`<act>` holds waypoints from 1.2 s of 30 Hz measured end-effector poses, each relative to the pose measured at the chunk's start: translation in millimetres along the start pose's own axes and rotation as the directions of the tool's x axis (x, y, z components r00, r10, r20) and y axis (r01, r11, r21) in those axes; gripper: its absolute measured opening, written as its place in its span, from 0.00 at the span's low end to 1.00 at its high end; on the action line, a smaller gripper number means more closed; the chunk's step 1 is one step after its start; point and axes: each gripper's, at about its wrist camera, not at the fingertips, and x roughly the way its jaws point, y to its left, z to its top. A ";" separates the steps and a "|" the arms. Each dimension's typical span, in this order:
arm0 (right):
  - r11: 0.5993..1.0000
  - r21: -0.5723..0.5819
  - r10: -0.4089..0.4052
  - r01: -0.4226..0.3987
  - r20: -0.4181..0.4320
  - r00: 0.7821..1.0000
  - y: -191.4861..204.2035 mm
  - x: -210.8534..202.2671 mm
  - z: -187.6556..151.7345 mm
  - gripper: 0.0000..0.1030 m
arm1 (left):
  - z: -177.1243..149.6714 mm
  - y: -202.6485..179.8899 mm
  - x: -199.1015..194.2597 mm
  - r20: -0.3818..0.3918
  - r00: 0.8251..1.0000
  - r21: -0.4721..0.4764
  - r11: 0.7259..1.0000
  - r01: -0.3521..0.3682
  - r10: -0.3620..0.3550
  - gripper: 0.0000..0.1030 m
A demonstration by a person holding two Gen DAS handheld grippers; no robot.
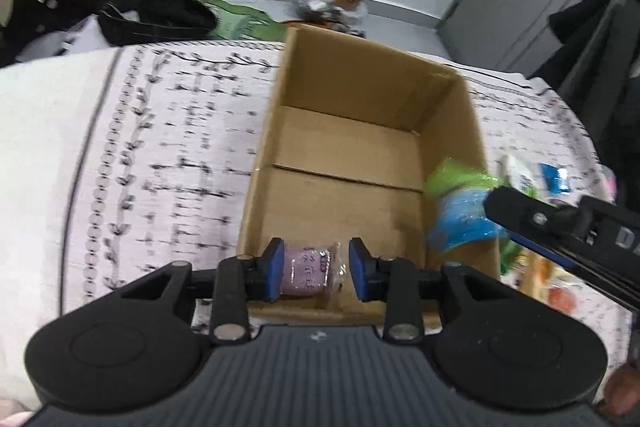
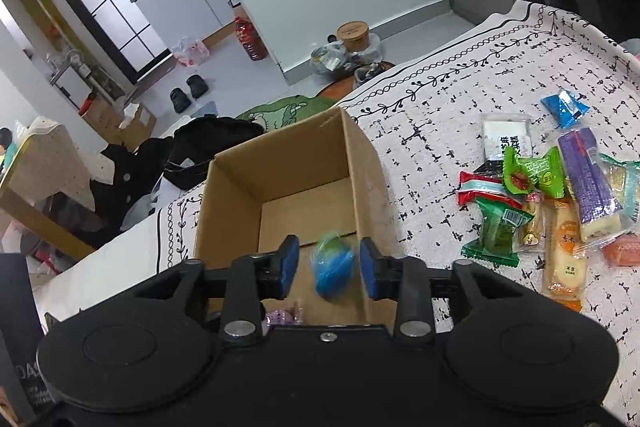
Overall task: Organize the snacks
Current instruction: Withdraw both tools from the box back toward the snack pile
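Observation:
An open cardboard box [image 1: 352, 131] stands on the patterned tablecloth; it also shows in the right wrist view [image 2: 280, 187]. My left gripper [image 1: 316, 267] is open over the box's near edge, with a pink snack packet [image 1: 310, 269] between its pads, loose on the right side. My right gripper [image 2: 329, 269] is open above the box, and a blurred blue-green snack packet [image 2: 334, 269] lies between its fingers without touching them. That packet [image 1: 460, 207] shows at the box's right wall in the left wrist view, beside the right gripper's finger [image 1: 516, 211].
Several wrapped snacks [image 2: 560, 195] lie on the cloth [image 2: 440, 131] right of the box. Beyond the table's far edge are black clothes [image 1: 152, 11], a green mat, jars and shoes on the floor.

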 end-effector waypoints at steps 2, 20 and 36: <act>1.000 0.003 -0.004 0.004 0.005 1.000 -3.4 -3.6 0.7 0.44 | 1.5 2.1 -3.4 0.012 1.000 -0.011 1.000 -0.001 0.001 0.35; 0.993 0.059 -0.104 0.101 0.055 0.993 -73.9 -51.8 2.4 0.60 | 1.4 -54.2 -32.1 0.072 0.995 0.104 0.992 0.066 -0.074 0.79; 0.979 0.117 -0.178 0.165 0.116 0.977 -139.8 -99.4 7.6 0.80 | -14.8 -113.7 -52.2 0.123 0.981 0.197 0.972 0.126 -0.152 1.00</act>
